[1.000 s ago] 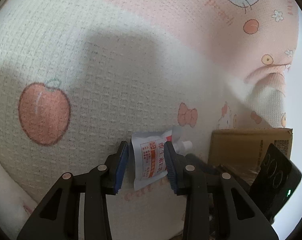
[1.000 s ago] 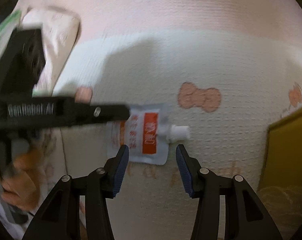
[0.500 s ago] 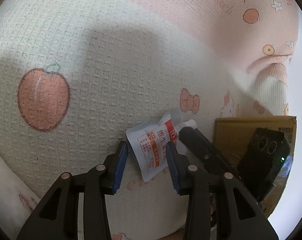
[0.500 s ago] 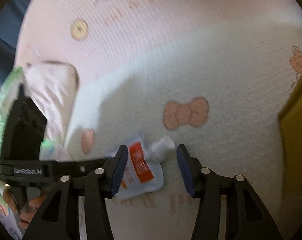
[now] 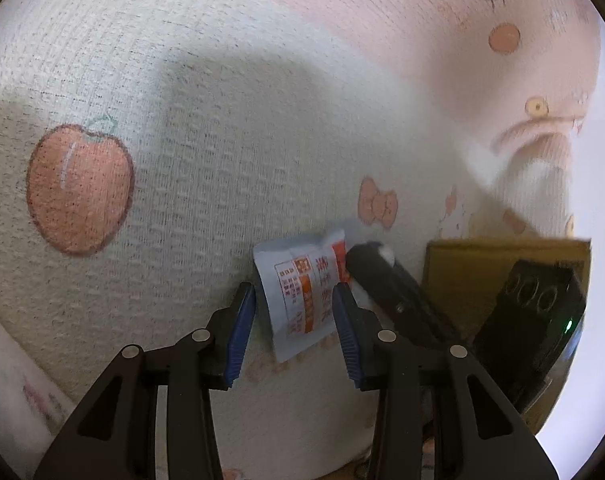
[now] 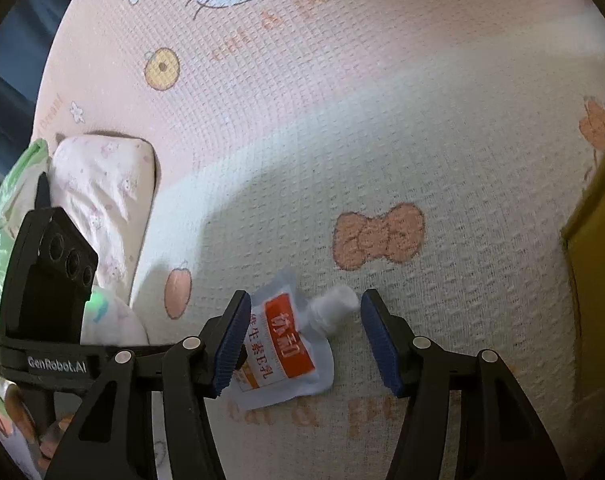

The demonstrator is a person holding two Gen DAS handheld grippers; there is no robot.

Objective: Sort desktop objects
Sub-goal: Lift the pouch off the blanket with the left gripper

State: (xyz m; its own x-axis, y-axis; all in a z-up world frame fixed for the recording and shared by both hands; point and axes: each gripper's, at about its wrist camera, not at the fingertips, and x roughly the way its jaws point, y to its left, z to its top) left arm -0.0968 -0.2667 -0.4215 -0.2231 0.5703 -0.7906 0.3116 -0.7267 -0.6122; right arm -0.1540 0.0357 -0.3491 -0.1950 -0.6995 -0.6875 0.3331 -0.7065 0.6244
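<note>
Compared with a second back, the pouch has swung round: its spout was pointing sideways in the right wrist view, now it tilts up and to the right there, with the white cap just inside the right pad. The right gripper has dropped lower over it and rolled a bit, and both sets of jaws are wider than before.

Left gripper points steeply down, pads spread with the pouch lying flat on the blanket between them; neither pad seems to press it. Right gripper is angled down too, spread around the spout end, its left pad over the pouch's edge, though I can't tell whether it touches.

Room-wise: open blanket ahead and to the left, pillow at far left, cardboard box close on the right.
</note>
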